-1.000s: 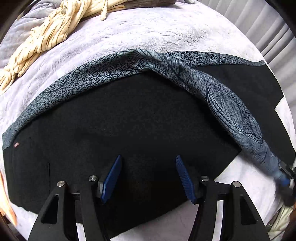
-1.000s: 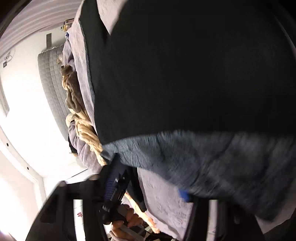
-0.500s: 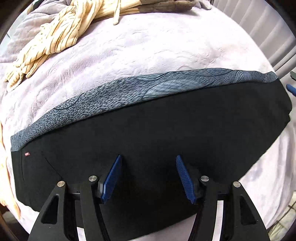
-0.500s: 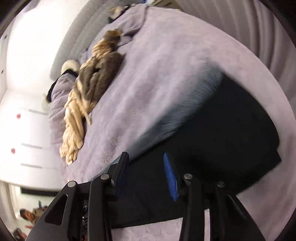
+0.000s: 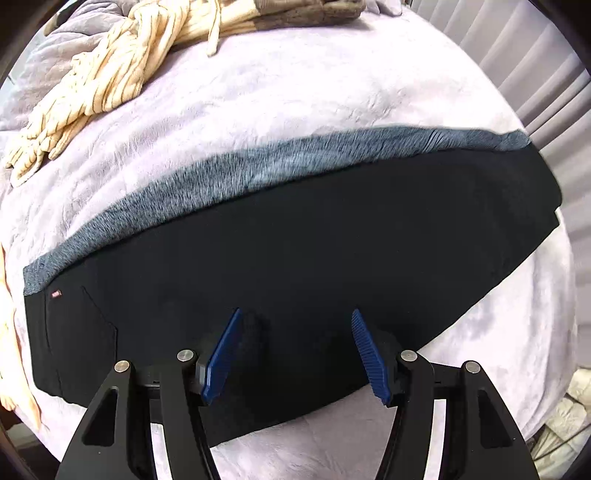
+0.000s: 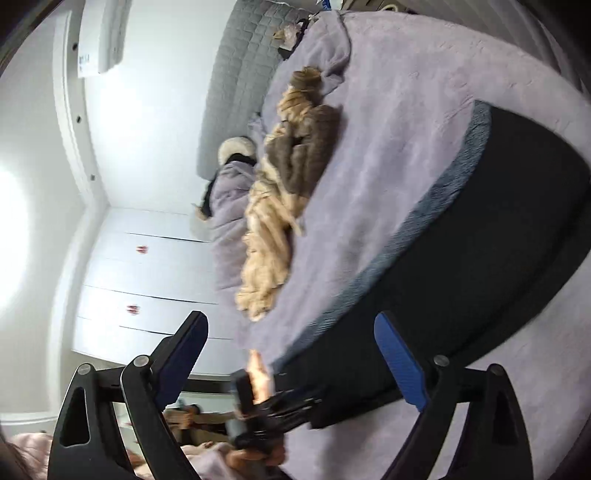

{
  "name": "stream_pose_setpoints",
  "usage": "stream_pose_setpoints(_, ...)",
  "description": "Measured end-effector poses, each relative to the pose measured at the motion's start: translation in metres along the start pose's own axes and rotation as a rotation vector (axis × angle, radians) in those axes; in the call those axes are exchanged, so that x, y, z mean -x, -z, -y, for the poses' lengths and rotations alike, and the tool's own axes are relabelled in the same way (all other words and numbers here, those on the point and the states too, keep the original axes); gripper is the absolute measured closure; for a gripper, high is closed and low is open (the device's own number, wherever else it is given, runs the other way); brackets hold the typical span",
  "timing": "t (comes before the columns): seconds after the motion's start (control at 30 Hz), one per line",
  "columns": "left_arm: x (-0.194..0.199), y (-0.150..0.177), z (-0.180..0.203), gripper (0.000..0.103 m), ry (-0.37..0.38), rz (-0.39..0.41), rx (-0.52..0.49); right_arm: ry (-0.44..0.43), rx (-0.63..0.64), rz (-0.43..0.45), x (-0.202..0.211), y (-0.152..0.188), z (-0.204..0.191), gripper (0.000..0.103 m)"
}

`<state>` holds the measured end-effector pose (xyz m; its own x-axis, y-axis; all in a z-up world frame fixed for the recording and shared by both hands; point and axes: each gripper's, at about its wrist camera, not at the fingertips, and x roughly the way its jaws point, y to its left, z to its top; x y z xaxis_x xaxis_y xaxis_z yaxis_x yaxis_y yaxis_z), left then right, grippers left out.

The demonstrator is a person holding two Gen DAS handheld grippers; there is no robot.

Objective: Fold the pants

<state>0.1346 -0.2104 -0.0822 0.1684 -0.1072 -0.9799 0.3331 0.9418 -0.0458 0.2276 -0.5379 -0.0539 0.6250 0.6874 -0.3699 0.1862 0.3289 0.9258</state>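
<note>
1. Left wrist view: black pants (image 5: 295, 251) laid flat across the lilac bedspread (image 5: 280, 99), stretching from 9 o'clock to 3 o'clock through the middle of the frame.
2. Grey patterned band (image 5: 229, 184) along the far edge of the pants, blurred, running from 9 o'clock up toward 2 o'clock.
3. Small red tag (image 5: 56, 294) on the black cloth at 9 o'clock, just below the band's end; pocket seam close beside it.
4. Left gripper (image 5: 295, 354) at 6 o'clock, blue pads (image 5: 221, 358) spread wide apart, nothing between them, poised over the near edge of the pants; contact with the cloth impossible to judge.
5. Cream striped garment (image 5: 92, 85) heaped at 10 to 11 o'clock, well apart from the pants; brown cloth (image 5: 310, 16) beside it at 12 o'clock.
6. Pleated curtain (image 5: 524, 55) at 1 to 2 o'clock beyond the bed.
7. Right wrist view, tilted and blurred: pants (image 6: 480, 240) at 3 to 4 o'clock on the bedspread (image 6: 399, 110), grey band (image 6: 417, 229) along their left edge.
8. Right gripper (image 6: 288, 365) at 6 o'clock, fingers spread wide, holding nothing, one blue pad (image 6: 399, 362) over the edge of the pants.
9. Left gripper (image 6: 258, 413) visible at 6 o'clock, blurred, by the corner of the pants.
10. Cream and brown garments (image 6: 280, 184) piled near centre; quilted grey headboard (image 6: 240, 74) at 12 o'clock; white cupboard doors (image 6: 147, 280) at 8 to 9 o'clock.
</note>
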Motion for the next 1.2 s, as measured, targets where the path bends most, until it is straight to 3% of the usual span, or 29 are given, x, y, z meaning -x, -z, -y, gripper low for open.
stream_pose_setpoints(0.03,0.002,-0.008,-0.004,0.040,0.003,0.015,0.002,-0.017,-0.001,-0.011,0.002,0.003,-0.007,0.009)
stream_pose_setpoints(0.1,0.004,-0.020,-0.009,0.040,-0.006,0.048,-0.001,0.028,0.052,-0.050,0.006,0.002,-0.023,0.009)
stream_pose_setpoints(0.17,0.003,-0.030,-0.015,0.040,-0.053,0.084,0.003,0.162,0.151,-0.060,0.014,-0.009,-0.036,0.011)
stream_pose_setpoints(0.2,-0.002,-0.032,-0.019,0.040,-0.077,0.092,0.020,0.261,0.181,-0.057,0.016,-0.015,-0.036,0.016)
stream_pose_setpoints(0.27,-0.018,-0.036,-0.035,0.040,-0.111,0.076,0.076,0.440,0.204,-0.056,0.013,-0.032,-0.020,0.041)
stream_pose_setpoints(0.3,-0.028,-0.036,-0.045,0.040,-0.123,0.048,0.119,0.492,0.155,-0.057,0.010,-0.038,0.002,0.059)
stream_pose_setpoints(0.33,-0.037,-0.032,-0.055,0.040,-0.118,0.024,0.164,0.526,0.057,-0.065,0.008,-0.042,0.033,0.069)
stream_pose_setpoints(0.4,-0.048,-0.025,-0.067,0.040,-0.125,0.005,0.211,0.526,-0.066,-0.064,0.004,-0.041,0.079,0.077)
stream_pose_setpoints(0.5,-0.053,-0.017,-0.070,0.028,-0.152,0.023,0.210,0.488,-0.105,-0.030,0.000,-0.037,0.115,0.078)
stream_pose_setpoints(0.57,-0.056,-0.016,-0.070,0.027,-0.154,0.025,0.207,0.476,-0.134,-0.025,-0.006,-0.039,0.130,0.077)
stream_pose_setpoints(0.7,-0.053,-0.022,-0.071,0.027,-0.155,0.006,0.218,0.458,-0.232,-0.029,-0.010,-0.042,0.147,0.078)
stream_pose_setpoints(0.8,-0.048,-0.013,-0.069,0.027,-0.139,0.011,0.204,0.469,-0.159,-0.036,-0.001,-0.036,0.128,0.077)
stream_pose_setpoints(0.87,-0.053,-0.008,-0.069,0.027,-0.133,-0.006,0.200,0.490,-0.115,-0.027,0.012,-0.029,0.117,0.072)
stream_pose_setpoints(0.93,-0.058,-0.008,-0.071,0.026,-0.138,0.006,0.202,0.516,-0.097,-0.014,0.019,-0.026,0.115,0.055)
stream_pose_setpoints(1.0,-0.060,-0.010,-0.070,0.025,-0.141,0.008,0.205,0.537,-0.114,-0.004,0.020,-0.027,0.123,0.052)
stream_pose_setpoints(1.1,-0.062,-0.010,-0.070,0.024,-0.140,0.007,0.187,0.489,-0.149,0.027,0.014,-0.033,0.135,0.052)
stream_pose_setpoints(1.2,-0.056,-0.010,-0.072,0.024,-0.128,-0.008,0.176,0.508,-0.178,0.015,0.004,-0.040,0.136,0.095)
